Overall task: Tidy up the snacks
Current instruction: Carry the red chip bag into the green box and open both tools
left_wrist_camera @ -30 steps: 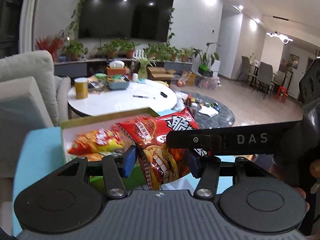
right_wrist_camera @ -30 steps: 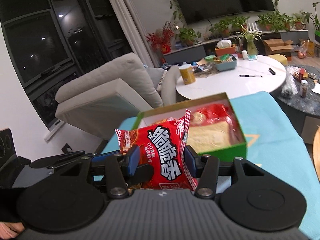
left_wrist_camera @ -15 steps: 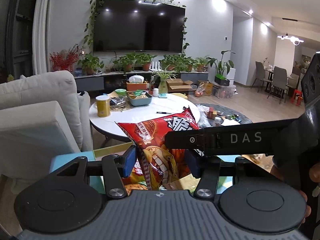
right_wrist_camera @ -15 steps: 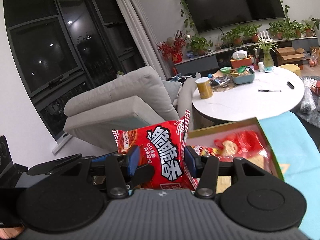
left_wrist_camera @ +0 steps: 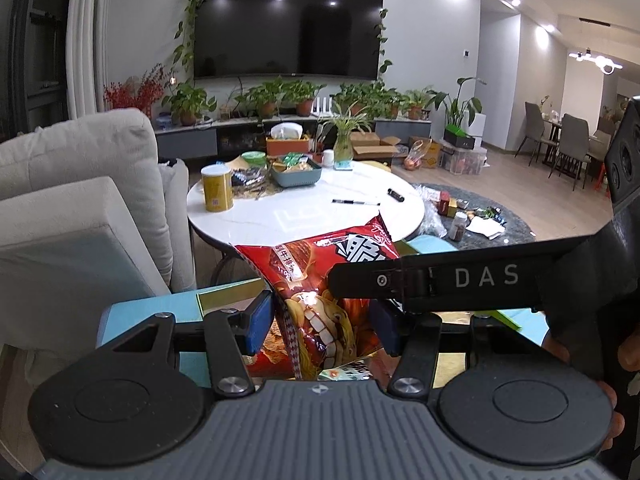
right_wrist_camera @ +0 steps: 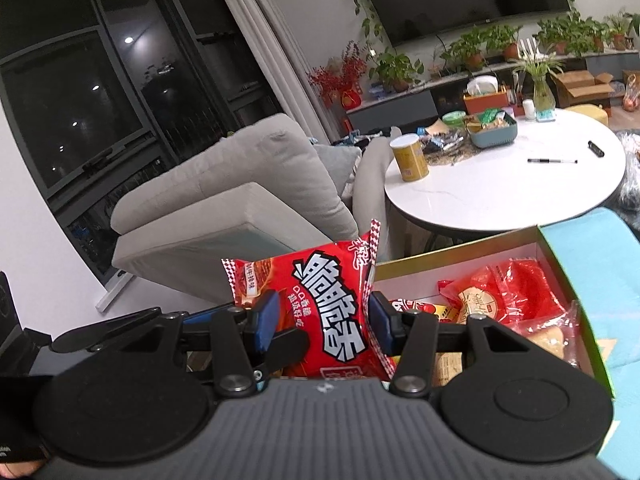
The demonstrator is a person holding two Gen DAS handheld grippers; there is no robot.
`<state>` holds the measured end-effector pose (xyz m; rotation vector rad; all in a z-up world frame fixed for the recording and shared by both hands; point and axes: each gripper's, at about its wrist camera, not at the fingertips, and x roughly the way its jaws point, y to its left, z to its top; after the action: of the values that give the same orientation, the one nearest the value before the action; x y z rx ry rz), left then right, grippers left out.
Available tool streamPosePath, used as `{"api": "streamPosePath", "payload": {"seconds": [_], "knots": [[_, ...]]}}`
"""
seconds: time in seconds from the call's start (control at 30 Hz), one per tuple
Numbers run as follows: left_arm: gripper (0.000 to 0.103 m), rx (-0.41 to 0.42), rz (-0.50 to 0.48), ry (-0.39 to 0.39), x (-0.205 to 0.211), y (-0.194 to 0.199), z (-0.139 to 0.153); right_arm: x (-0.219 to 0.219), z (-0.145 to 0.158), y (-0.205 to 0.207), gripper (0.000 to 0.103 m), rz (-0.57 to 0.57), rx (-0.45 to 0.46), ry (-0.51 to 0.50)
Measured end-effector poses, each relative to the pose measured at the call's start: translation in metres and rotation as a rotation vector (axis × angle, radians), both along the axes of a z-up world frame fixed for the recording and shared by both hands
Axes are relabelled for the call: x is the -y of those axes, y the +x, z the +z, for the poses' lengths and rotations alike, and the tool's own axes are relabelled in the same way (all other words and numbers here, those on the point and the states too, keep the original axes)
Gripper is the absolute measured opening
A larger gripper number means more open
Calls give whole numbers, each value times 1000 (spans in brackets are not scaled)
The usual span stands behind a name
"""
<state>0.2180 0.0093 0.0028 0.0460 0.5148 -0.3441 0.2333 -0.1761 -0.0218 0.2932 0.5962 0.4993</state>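
Note:
A red snack bag (left_wrist_camera: pixel 320 264) hangs in the air, and both grippers are shut on it. My left gripper (left_wrist_camera: pixel 322 330) pinches its lower part between blue pads. A black finger of the right gripper (left_wrist_camera: pixel 440 280) crosses in front of the bag. In the right wrist view my right gripper (right_wrist_camera: pixel 324 320) clamps the same red bag (right_wrist_camera: pixel 320 280), with a finger of the left gripper (right_wrist_camera: pixel 120 324) reaching in from the left. The green and gold box (right_wrist_camera: pixel 452 248) lies below and to the right, holding several red and yellow snack packs (right_wrist_camera: pixel 500 292). Only the box rim (left_wrist_camera: pixel 224 298) shows in the left wrist view.
The box rests on a turquoise cloth (right_wrist_camera: pixel 608 256). A grey sofa (right_wrist_camera: pixel 260 184) stands at the left. Beyond the box is a round white table (left_wrist_camera: pixel 304 208) with a yellow can (left_wrist_camera: pixel 217 192), a blue basket (left_wrist_camera: pixel 297 174) and a pen. A person's hand (left_wrist_camera: pixel 612 412) grips the right handle.
Both grippers have carried the bag across the box toward its far left side. The box has dropped under the left gripper and slid right in the right wrist view. The grips are unchanged.

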Motion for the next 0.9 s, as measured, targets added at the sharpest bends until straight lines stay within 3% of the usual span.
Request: {"api": "streamPosePath", "payload": {"seconds": [0.4,0.5,0.63,0.73,0.9], "knots": [[50,-56,13,5,1,43,-29,-2,-25,34,66,-17,-56,-15],[69,-82,37,21,1,50,-37,-4,-29,39,66,-32,-53,-30],[69,-67,65,77,4,41,-39,-4,-29,31,66,-138,11,-144],[70,-52,69,77,1,32,-33,7,-23,22,66,-111,-4,-98],[72,-27,93,55,-7,14,-17,11,-5,-4,66,-90,49,-127]]}}
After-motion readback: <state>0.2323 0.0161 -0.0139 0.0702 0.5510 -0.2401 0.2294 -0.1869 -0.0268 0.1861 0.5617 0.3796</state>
